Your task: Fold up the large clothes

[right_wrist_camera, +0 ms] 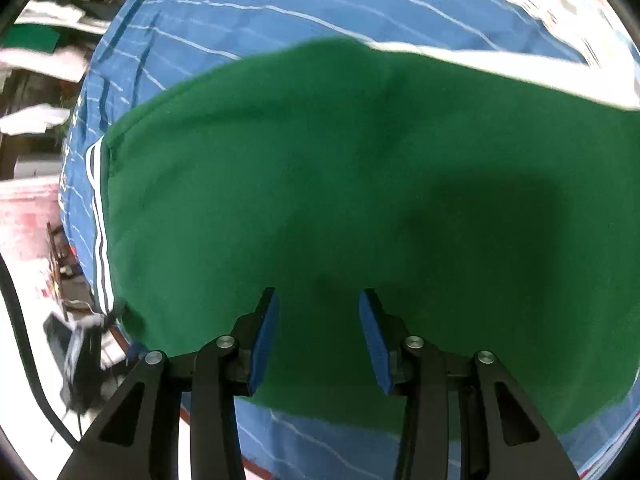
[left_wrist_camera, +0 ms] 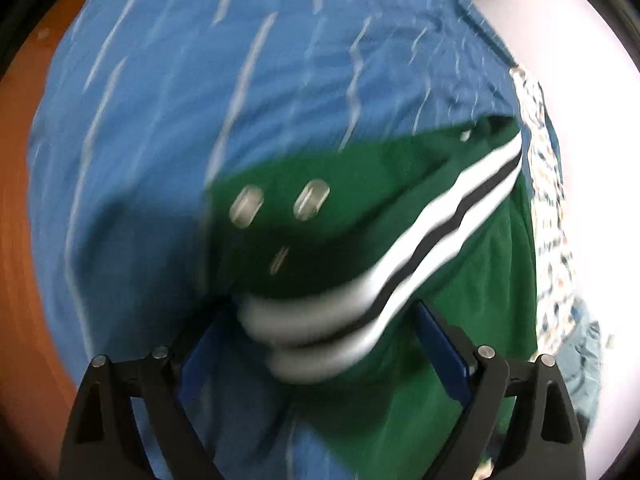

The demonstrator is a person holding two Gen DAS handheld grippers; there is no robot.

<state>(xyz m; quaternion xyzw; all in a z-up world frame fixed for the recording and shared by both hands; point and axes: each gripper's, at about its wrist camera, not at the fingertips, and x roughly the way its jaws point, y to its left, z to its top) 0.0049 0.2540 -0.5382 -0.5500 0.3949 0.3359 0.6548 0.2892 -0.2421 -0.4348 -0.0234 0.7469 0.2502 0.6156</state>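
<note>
Jaws of the left gripper [left_wrist_camera: 320,344] stand wide, striped cuff [left_wrist_camera: 320,332] bunched between them, unclamped. Right gripper [right_wrist_camera: 318,336], also parted, hovers over the green jacket [right_wrist_camera: 320,180] spread across the blue sheet [right_wrist_camera: 280,4]. Left looks nearer for the next grab.

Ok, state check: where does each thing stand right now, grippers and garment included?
Left gripper: open, striped cuff between its fingers.
Right gripper: open, above green fabric, holding nothing.
Green jacket: spread on the bed, partly folded.
Striped cuff: bunched, blurred.
Blue sheet: wrinkled under the jacket.
</note>
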